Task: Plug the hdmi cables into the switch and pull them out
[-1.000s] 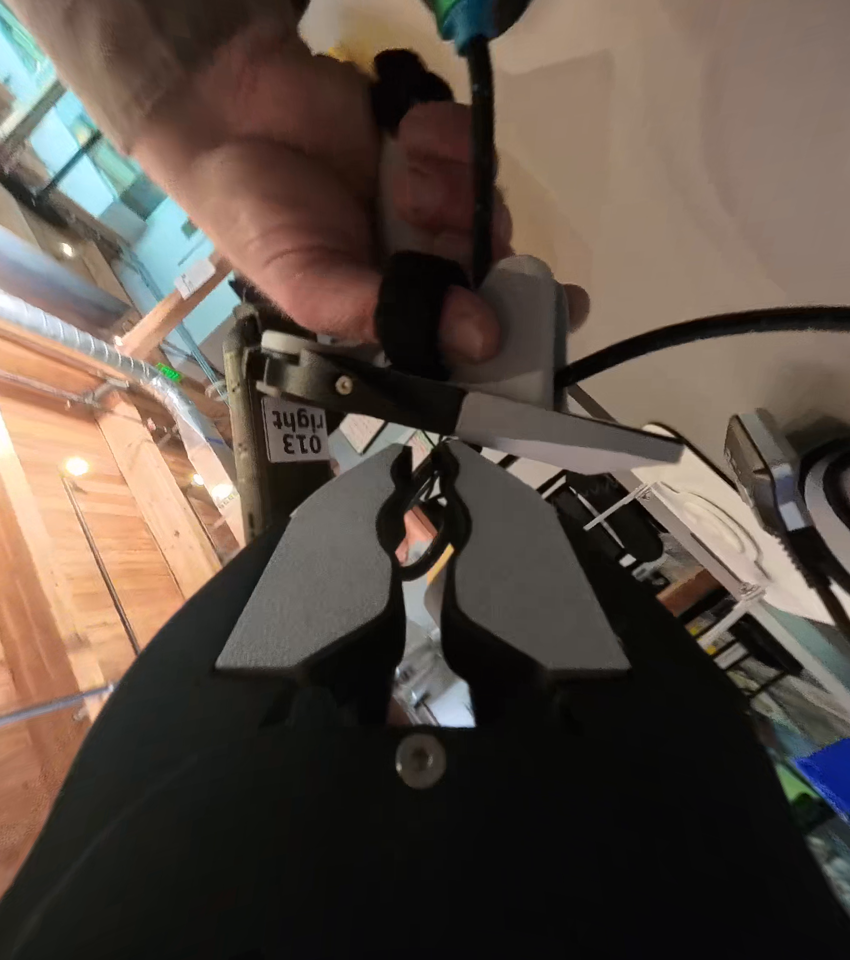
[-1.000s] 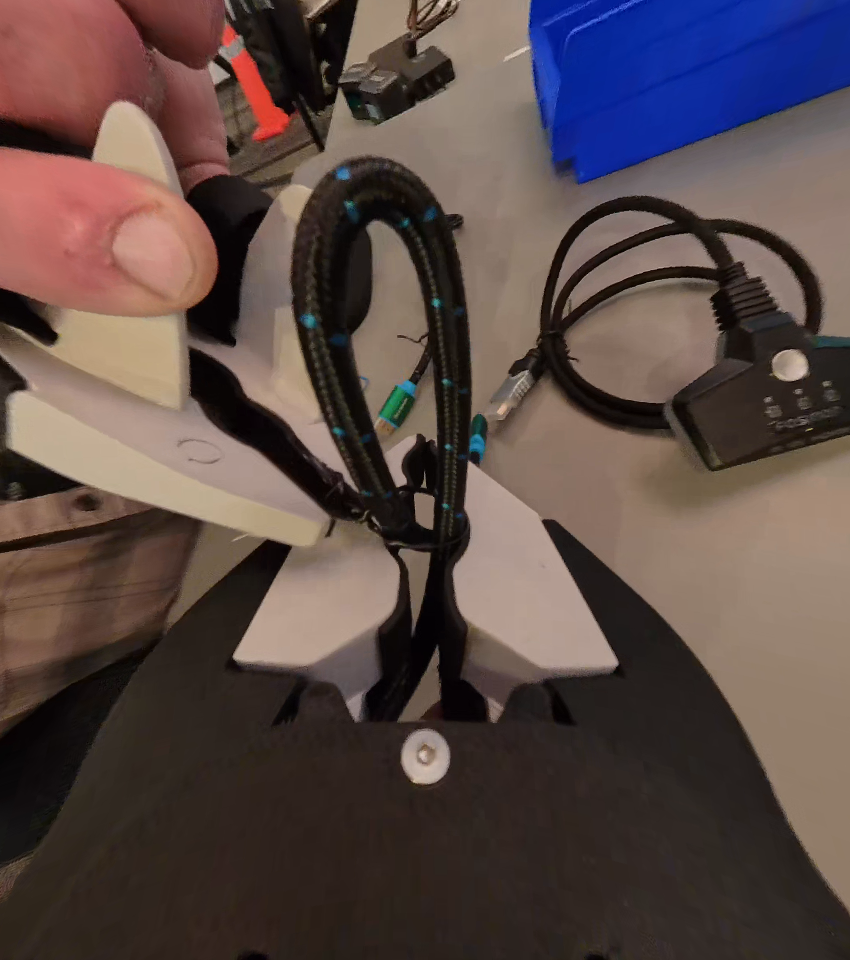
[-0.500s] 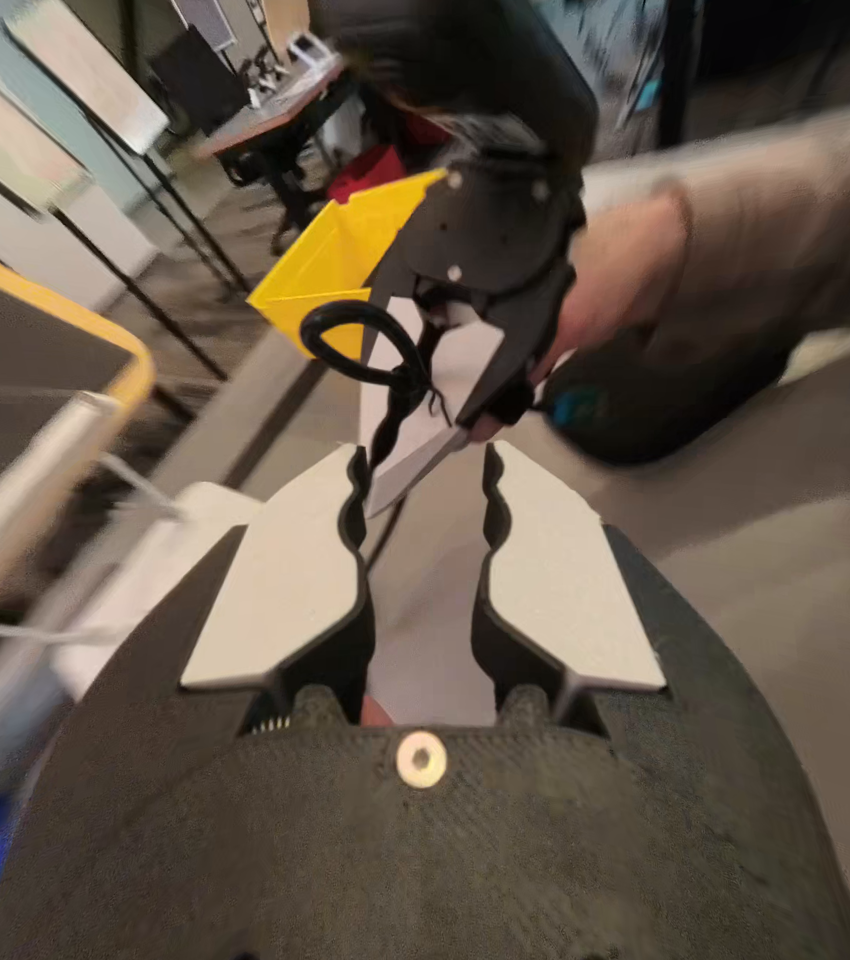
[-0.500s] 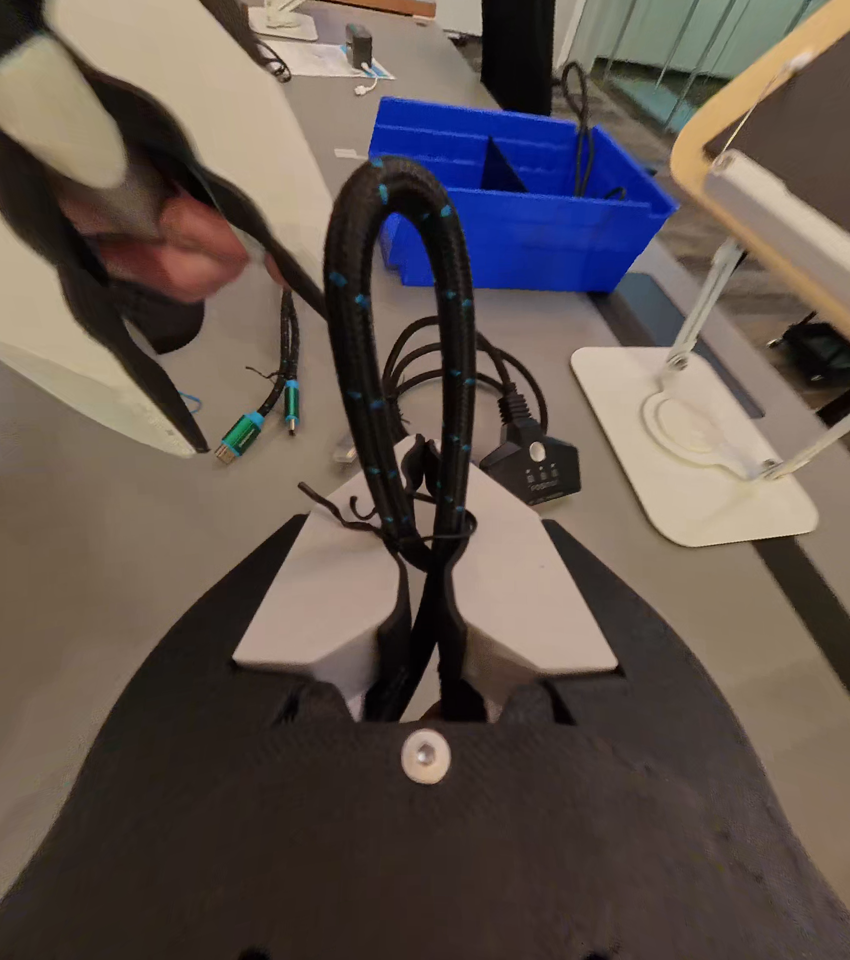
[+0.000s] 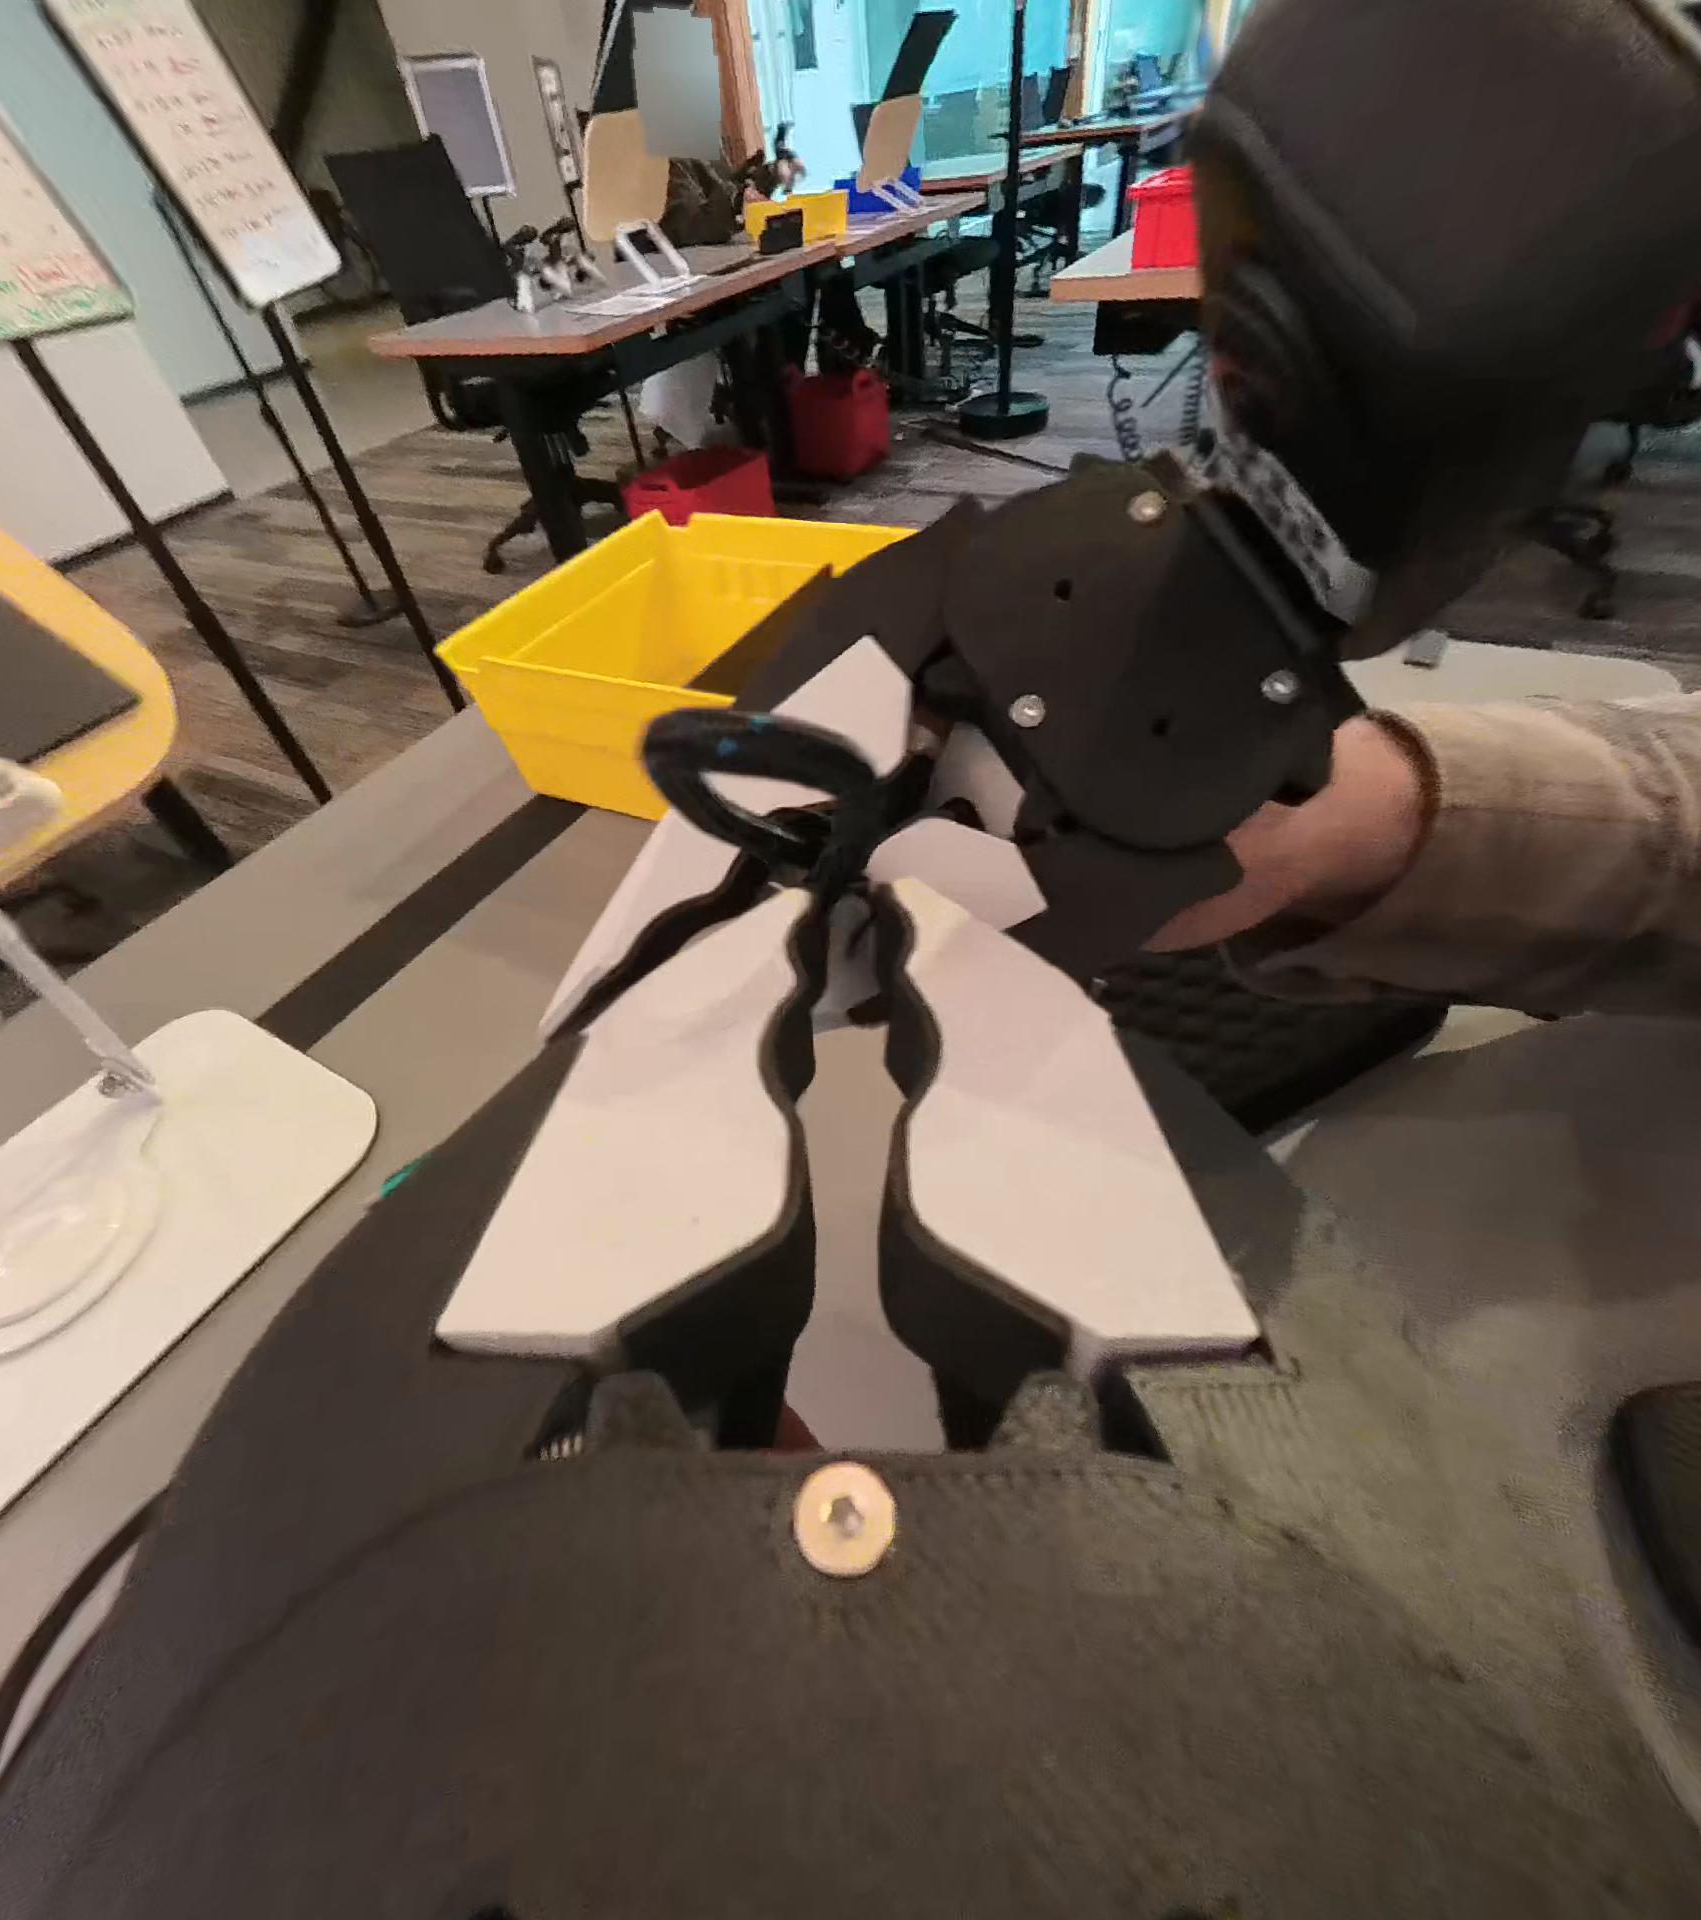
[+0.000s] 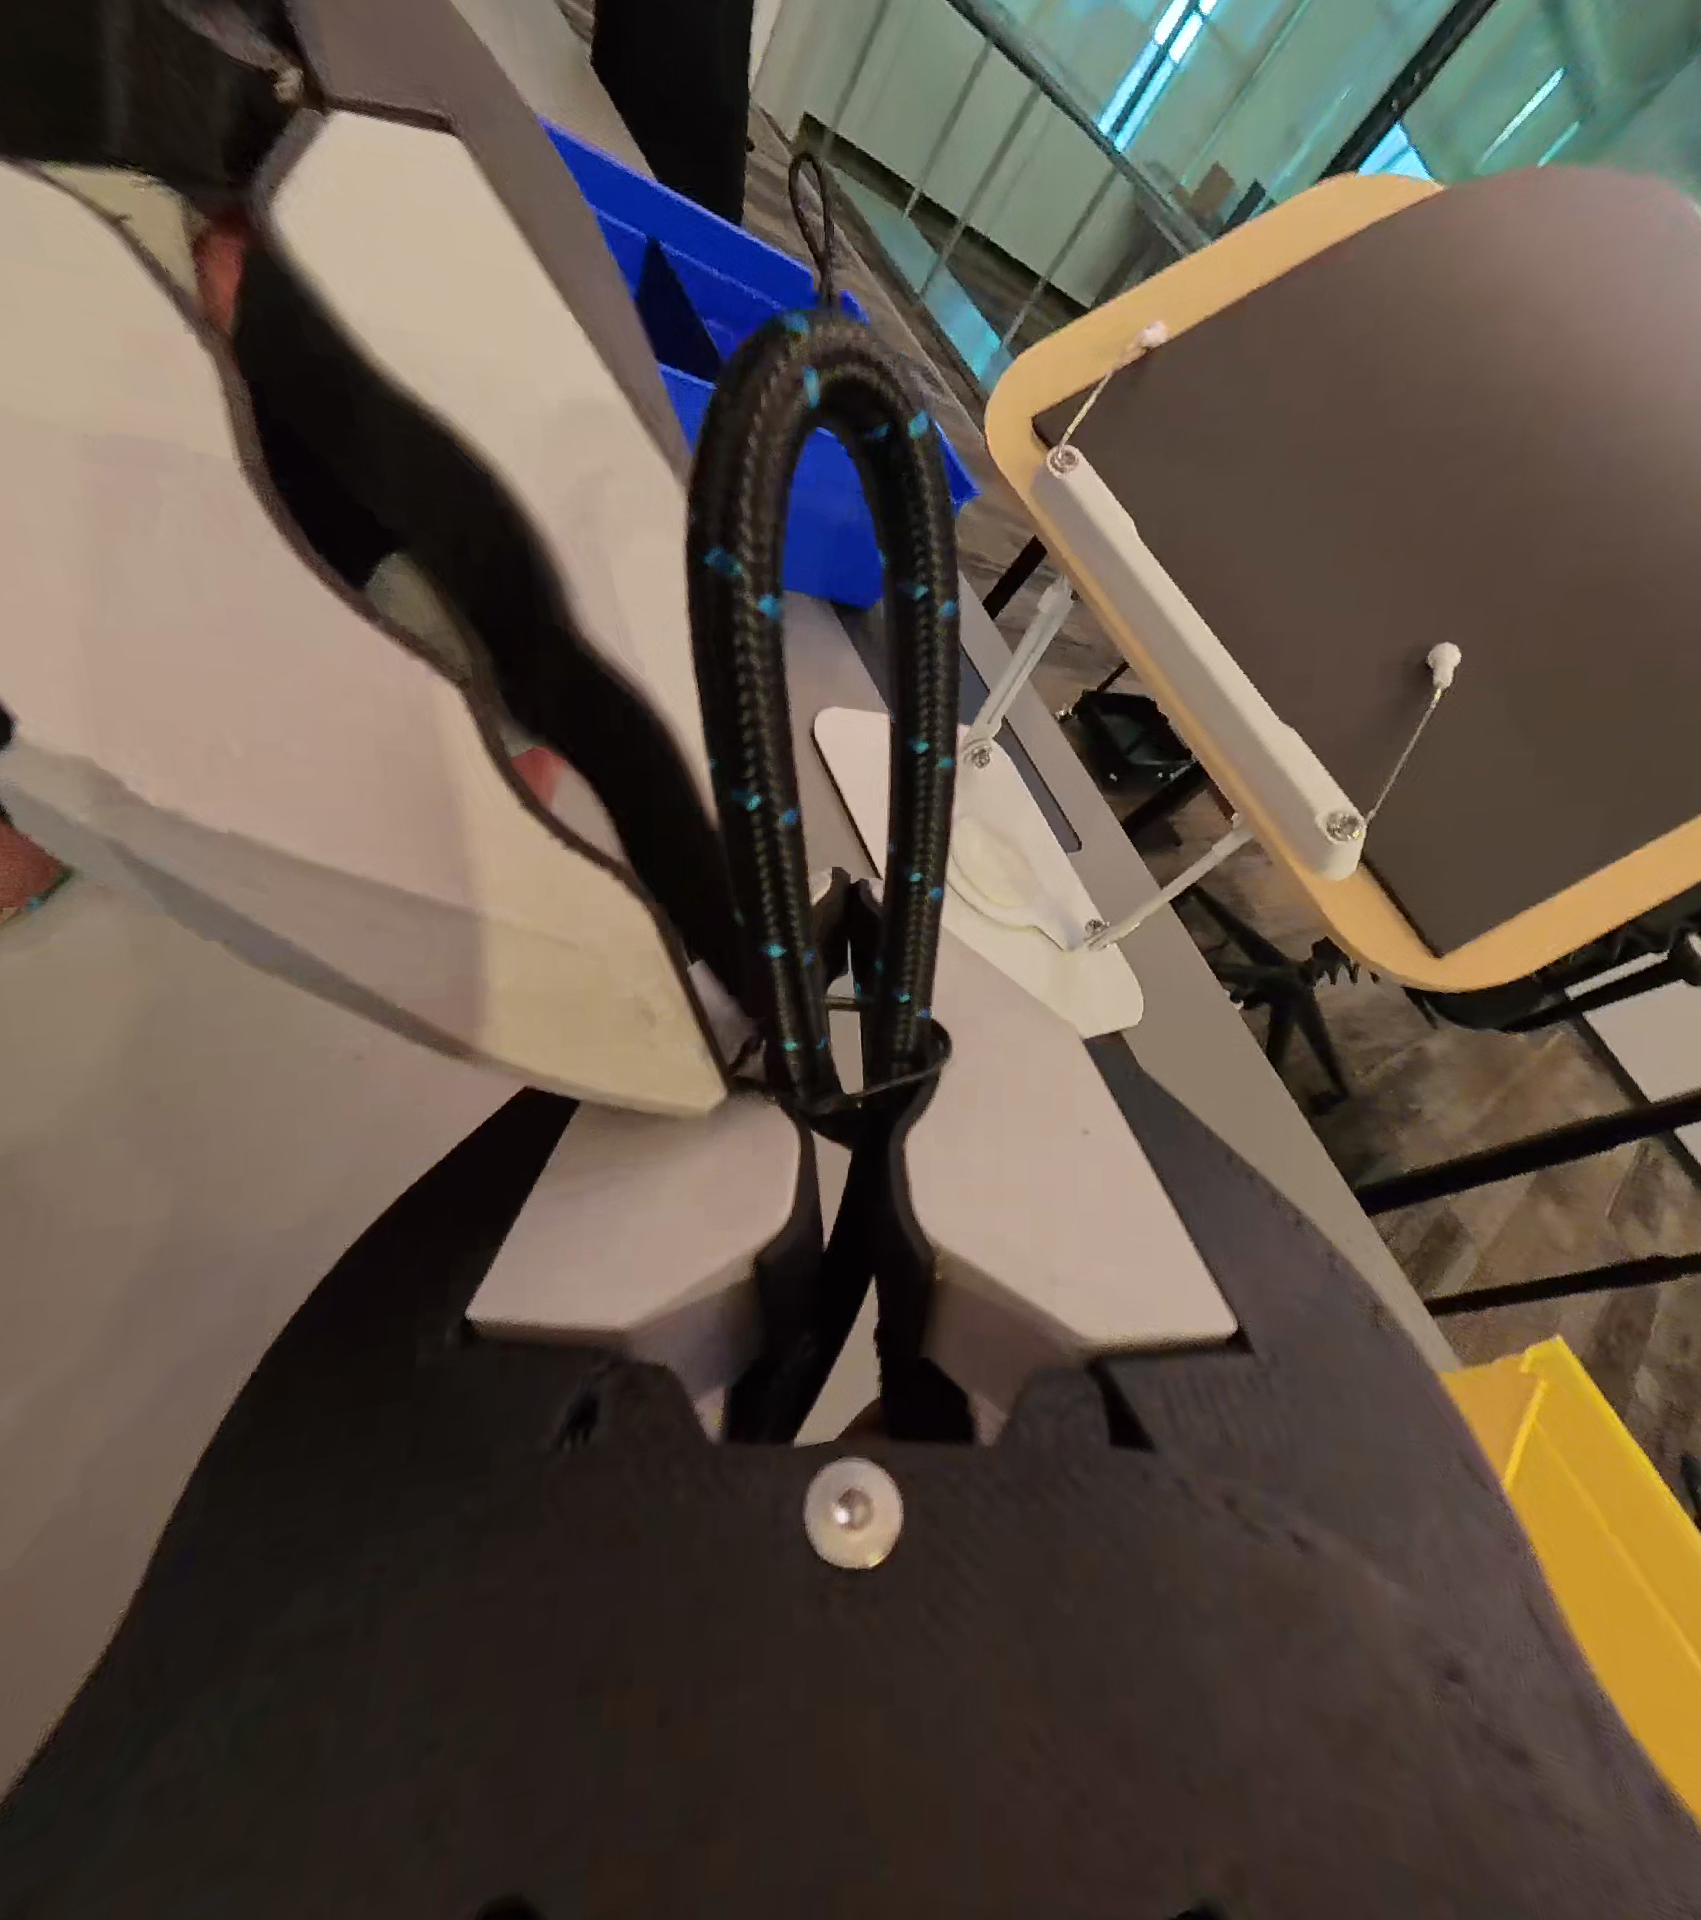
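Where the right hand-held gripper (image 6: 851, 914) clamps its fingers on a folded black braided hdmi cable (image 6: 825, 665) flecked with blue, the loop stands upright above the tips, bound low by a thin tie. The left hand-held gripper (image 6: 700, 1029) presses in from the left, its tips touching the loop's base. The left wrist view shows the left hand-held gripper (image 5: 846, 914) with a narrow gap between its fingers; the tips meet the cable (image 5: 758, 769) at the tie, though whether they grip it I cannot tell. Only that view shows the hand (image 5: 1313, 831) and sleeve behind the right hand-held gripper. Beyond, a yellow bin (image 5: 617, 665) sits at the bench (image 5: 389, 904) edge, a white stand base (image 5: 233, 1132) to the left. The right wrist view alone shows a blue bin (image 6: 721, 281).
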The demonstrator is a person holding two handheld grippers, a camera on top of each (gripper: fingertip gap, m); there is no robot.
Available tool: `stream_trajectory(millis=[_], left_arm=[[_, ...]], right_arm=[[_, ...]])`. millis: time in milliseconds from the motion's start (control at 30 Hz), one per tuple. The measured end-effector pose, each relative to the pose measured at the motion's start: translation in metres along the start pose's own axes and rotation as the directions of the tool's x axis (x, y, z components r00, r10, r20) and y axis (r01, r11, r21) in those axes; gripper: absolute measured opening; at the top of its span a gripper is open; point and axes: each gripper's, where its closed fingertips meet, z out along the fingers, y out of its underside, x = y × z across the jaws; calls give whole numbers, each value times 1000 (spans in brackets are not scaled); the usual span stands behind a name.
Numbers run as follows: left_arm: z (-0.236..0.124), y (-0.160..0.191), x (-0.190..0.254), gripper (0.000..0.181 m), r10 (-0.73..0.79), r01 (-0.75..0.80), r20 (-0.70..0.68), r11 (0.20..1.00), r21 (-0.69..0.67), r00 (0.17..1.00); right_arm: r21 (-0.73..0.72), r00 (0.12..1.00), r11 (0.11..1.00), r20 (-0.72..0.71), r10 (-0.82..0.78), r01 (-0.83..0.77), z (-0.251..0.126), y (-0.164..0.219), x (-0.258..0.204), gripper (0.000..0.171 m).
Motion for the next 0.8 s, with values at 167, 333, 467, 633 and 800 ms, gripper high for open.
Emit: stream_trajectory(millis=[167, 333, 467, 633, 800], left_arm=[[2, -2, 4, 1, 79, -79, -4, 997, 17, 997], [-2, -8, 4, 0, 75, -74, -11, 996, 44, 997], [-8, -12, 1, 0, 149, -150, 27, 988, 41, 988], [-15, -20, -5, 0, 192, -198, 81, 978, 62, 978], [-16, -21, 0, 0, 148, -152, 50, 986, 73, 988]], right_arm=[[-3, 1000, 1000, -8, 7, -7, -3, 1, 2, 0], [-8, 1000, 1000, -19, -16, 16, -7, -5, 5, 0], [-14, 1000, 1000, 8, 4, -4, -9, -9, 6, 0], [-58, 994, 997, 86, 62, -57, -9, -8, -1, 0], [-71, 999, 997, 38, 24, -21, -10, -11, 4, 0]])
